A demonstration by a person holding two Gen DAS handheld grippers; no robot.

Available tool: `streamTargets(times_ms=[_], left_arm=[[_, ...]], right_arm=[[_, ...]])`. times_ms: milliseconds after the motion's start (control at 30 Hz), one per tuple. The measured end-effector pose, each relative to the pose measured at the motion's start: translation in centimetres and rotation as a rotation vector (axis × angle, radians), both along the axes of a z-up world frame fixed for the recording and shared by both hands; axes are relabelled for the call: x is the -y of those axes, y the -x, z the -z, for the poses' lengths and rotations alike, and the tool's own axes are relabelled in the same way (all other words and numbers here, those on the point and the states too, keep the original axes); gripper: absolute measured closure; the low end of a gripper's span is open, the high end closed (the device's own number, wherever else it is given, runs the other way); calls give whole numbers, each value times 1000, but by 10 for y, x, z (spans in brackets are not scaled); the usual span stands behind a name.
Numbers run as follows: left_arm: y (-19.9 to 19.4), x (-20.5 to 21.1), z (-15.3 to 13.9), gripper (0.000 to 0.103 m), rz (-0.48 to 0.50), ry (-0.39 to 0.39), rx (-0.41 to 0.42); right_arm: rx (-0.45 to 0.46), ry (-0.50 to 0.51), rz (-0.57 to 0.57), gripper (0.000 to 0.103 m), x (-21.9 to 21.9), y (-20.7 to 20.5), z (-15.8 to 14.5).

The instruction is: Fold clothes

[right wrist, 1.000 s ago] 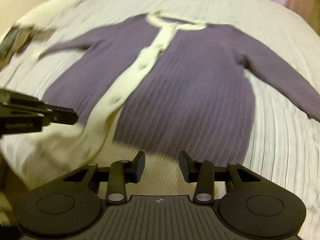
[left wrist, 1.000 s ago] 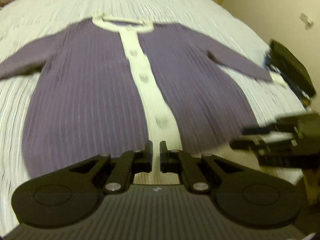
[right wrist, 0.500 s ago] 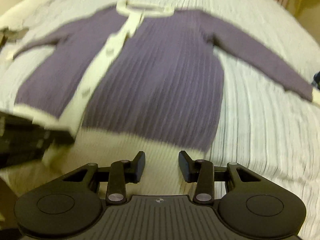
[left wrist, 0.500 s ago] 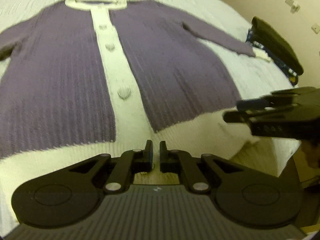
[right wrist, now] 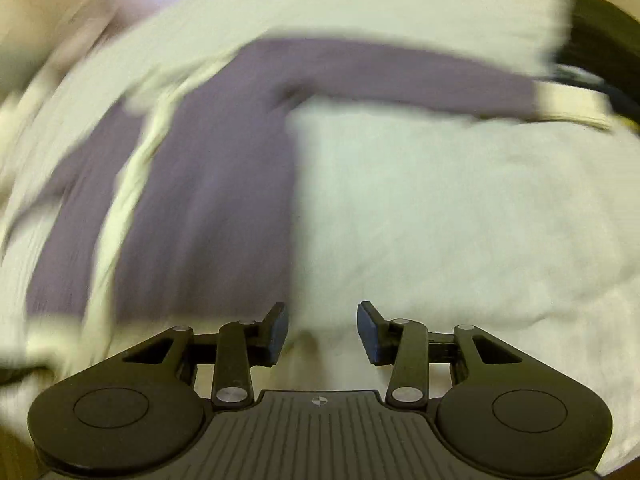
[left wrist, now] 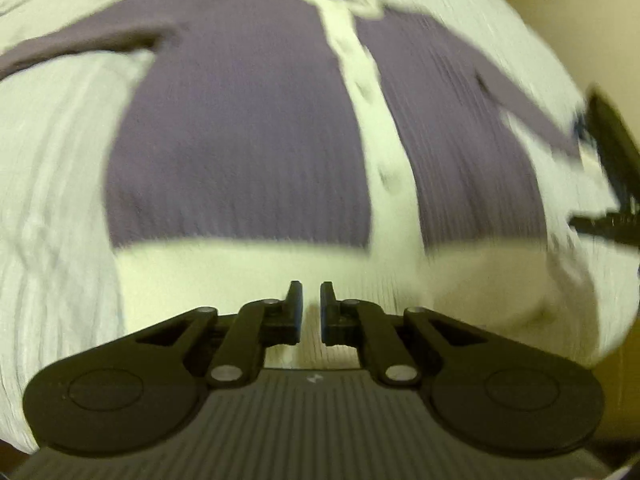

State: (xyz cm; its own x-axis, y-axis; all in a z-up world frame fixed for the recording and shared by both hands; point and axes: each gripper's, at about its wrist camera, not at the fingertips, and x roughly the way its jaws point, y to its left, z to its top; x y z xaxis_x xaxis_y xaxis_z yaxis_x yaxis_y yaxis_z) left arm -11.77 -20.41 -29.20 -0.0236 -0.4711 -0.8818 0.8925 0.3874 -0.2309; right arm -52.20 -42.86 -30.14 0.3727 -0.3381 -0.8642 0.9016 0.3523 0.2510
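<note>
A purple ribbed cardigan (left wrist: pixel 240 140) with a cream button band and a cream hem (left wrist: pixel 240 268) lies flat, front up, on a bed. My left gripper (left wrist: pixel 310 294) hovers just before the middle of the hem, its jaws almost touching with nothing between them. In the blurred right wrist view the cardigan (right wrist: pixel 208 200) fills the left half, and one sleeve (right wrist: pixel 400 72) stretches right to a cream cuff (right wrist: pixel 568 100). My right gripper (right wrist: pixel 322 314) is open and empty near the garment's lower right corner. It also shows at the right edge of the left wrist view, as the right gripper (left wrist: pixel 600 224).
A white textured bedspread (left wrist: pixel 52 200) covers the bed and lies bare to the right of the cardigan (right wrist: pixel 460 220). A dark folded item (left wrist: pixel 612 140) sits at the bed's right edge near the sleeve cuff (right wrist: pixel 600 32). A cream wall stands behind.
Both grippers have swung sideways, blurring the views. The left one now faces the hem's middle. The right one has shifted right, toward the cardigan's side edge and sleeve. Neither has changed its opening.
</note>
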Motion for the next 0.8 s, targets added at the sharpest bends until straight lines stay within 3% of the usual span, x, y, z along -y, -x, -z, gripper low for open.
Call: streamTargets(times_ms=[100, 167, 233, 467, 667, 800], left_arm=[[-26, 14, -5, 97, -105, 38, 17], [-47, 20, -5, 97, -195, 43, 21], [-67, 22, -7, 97, -277, 55, 32], [-142, 33, -18, 92, -407, 98, 191], [-211, 71, -20, 91, -389, 164, 355], [-257, 102, -5, 91, -341, 160, 469]], right_arm=[[106, 7, 280, 61, 61, 49, 8], [178, -50, 440, 61, 89, 76, 19], [203, -77, 515, 61, 98, 92, 26], [105, -101, 487, 61, 81, 69, 32], [64, -79, 456, 61, 85, 24, 30], [37, -65, 436, 61, 87, -5, 28]])
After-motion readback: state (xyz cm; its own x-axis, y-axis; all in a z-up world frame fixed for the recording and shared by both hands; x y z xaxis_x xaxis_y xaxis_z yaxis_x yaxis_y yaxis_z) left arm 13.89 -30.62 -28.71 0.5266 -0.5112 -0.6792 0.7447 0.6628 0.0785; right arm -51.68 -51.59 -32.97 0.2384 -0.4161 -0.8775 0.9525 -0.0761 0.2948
